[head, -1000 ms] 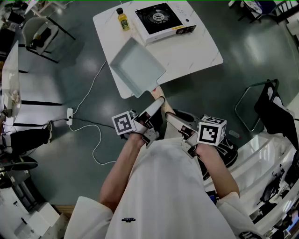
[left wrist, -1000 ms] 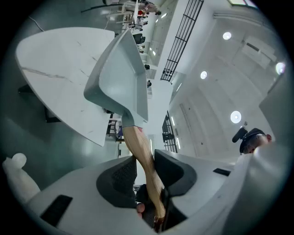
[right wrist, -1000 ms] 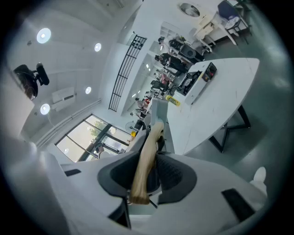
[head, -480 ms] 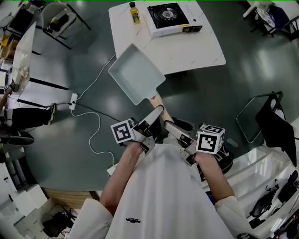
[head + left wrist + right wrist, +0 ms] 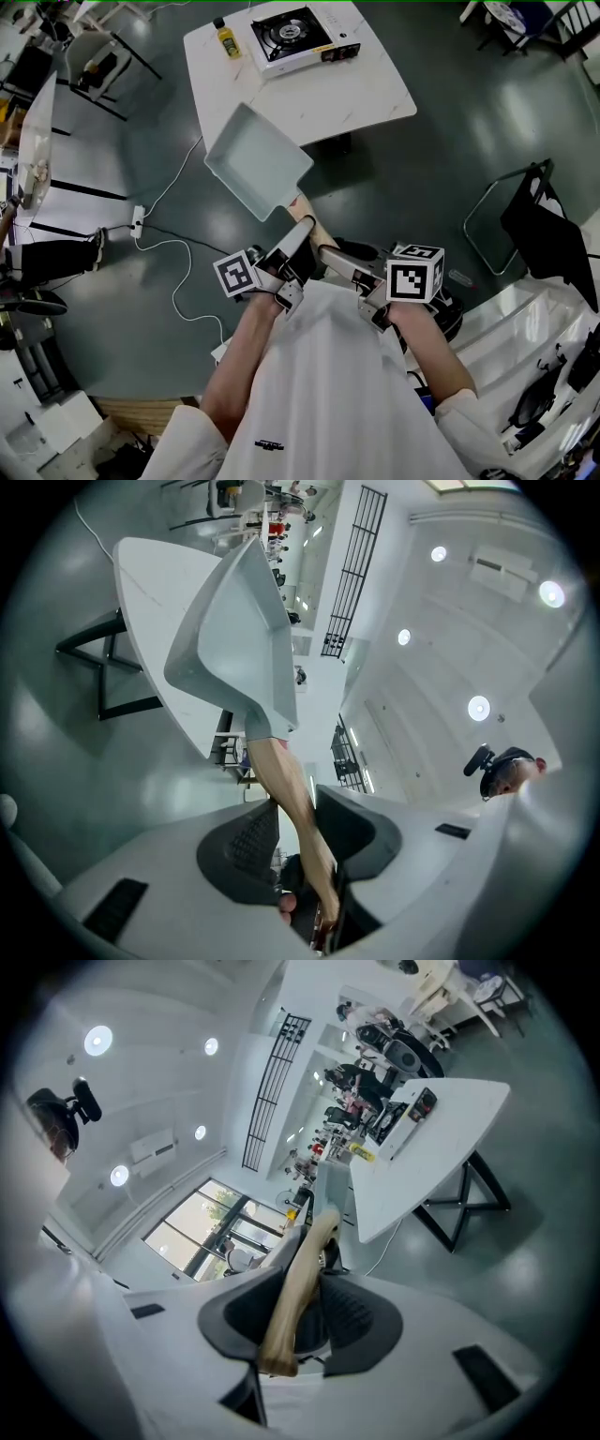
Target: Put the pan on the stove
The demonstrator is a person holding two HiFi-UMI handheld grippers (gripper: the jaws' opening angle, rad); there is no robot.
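A grey rectangular pan (image 5: pixel 253 159) with a wooden handle (image 5: pixel 302 208) hangs in the air over the floor, just off the near edge of the white table (image 5: pixel 309 98). My left gripper (image 5: pixel 302 228) is shut on the handle, and my right gripper (image 5: pixel 328 253) grips the handle's end beside it. The handle (image 5: pixel 291 789) runs between the left pads up to the pan (image 5: pixel 234 639). In the right gripper view the handle (image 5: pixel 295 1279) is pinched between the pads. The black-and-white stove (image 5: pixel 286 33) sits at the table's far side, apart from the pan.
A yellow bottle (image 5: pixel 225 39) stands left of the stove. A white cable and power strip (image 5: pixel 139 223) lie on the floor at left. Chairs stand at upper left (image 5: pixel 94 66) and at right (image 5: pixel 544 225). The person's body fills the view's lower middle.
Both grippers still hold the pan by its handle. The head view has swung: table, stove and pan now sit further left, and the grippers lie slightly lower in the picture.
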